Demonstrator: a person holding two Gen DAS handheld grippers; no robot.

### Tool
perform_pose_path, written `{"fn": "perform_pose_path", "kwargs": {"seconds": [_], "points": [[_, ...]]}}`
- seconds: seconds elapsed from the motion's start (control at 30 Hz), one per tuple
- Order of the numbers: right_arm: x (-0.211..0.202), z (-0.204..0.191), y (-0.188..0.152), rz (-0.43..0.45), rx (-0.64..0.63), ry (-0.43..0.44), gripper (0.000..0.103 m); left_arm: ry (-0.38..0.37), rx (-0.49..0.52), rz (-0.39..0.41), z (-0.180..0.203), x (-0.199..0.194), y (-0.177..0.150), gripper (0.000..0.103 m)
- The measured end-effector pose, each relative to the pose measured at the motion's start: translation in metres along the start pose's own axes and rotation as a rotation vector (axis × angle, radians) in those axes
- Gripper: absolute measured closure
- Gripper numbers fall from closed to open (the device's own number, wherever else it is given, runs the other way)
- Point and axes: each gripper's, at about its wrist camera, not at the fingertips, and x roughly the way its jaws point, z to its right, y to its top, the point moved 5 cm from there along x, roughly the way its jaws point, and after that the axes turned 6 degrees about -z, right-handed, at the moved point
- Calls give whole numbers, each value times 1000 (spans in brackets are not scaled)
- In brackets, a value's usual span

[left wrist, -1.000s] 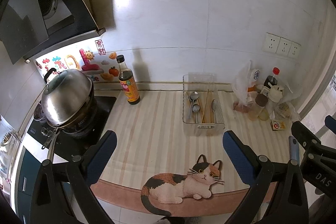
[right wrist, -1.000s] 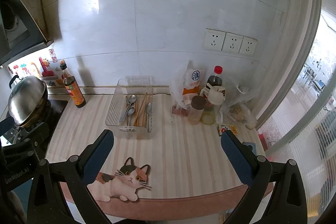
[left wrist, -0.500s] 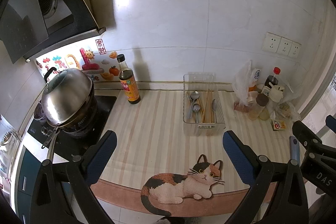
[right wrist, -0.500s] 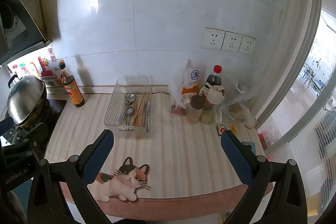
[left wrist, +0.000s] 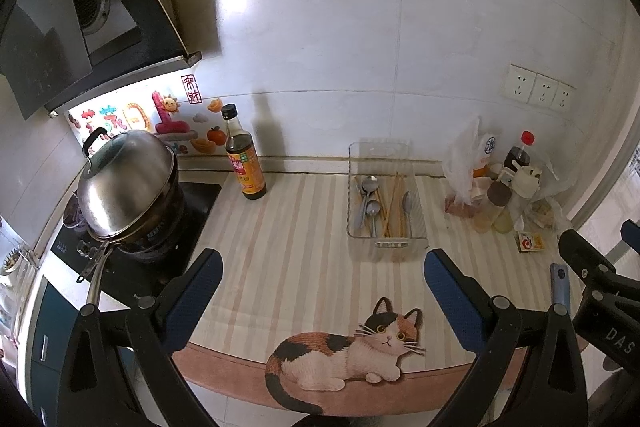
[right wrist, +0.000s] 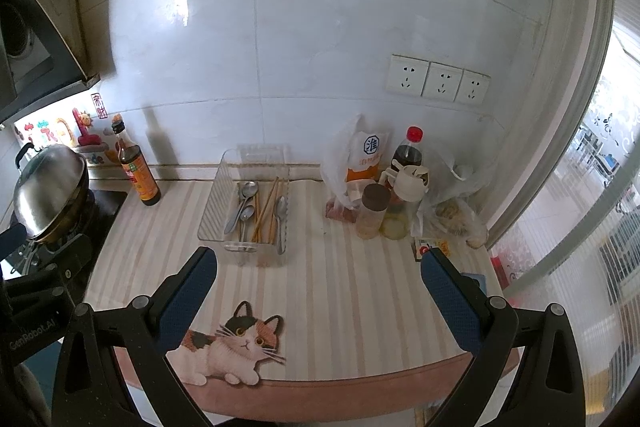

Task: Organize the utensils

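Observation:
A clear plastic tray (left wrist: 421, 227) stands on the striped counter near the back wall; it also shows in the right wrist view (right wrist: 208, 215). In it lie three metal spoons (left wrist: 367, 201) and several wooden chopsticks (left wrist: 394, 205), seen too in the right wrist view as spoons (right wrist: 242, 211) and chopsticks (right wrist: 266, 213). My left gripper (left wrist: 322, 279) is open and empty, held back near the counter's front edge. My right gripper (right wrist: 318, 279) is open and empty, also near the front edge. Both are well short of the tray.
A soy sauce bottle (left wrist: 244, 163) stands left of the tray. A lidded steel wok (left wrist: 124, 183) sits on the stove at far left. Bags, a jar and bottles (right wrist: 396, 187) crowd the back right corner. A cat picture (left wrist: 348, 355) marks the counter mat's front.
The right wrist view has shifted slightly, with the tray drifting a little left in it. The left view is nearly unchanged. Both grippers stay open.

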Motion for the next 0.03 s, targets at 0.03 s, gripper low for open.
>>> {"fn": "perform_pose_path", "kwargs": {"seconds": [0.03], "points": [[0, 1, 1, 0, -1, -1, 0, -3, 0, -1, 0, 0, 0, 0]]}}
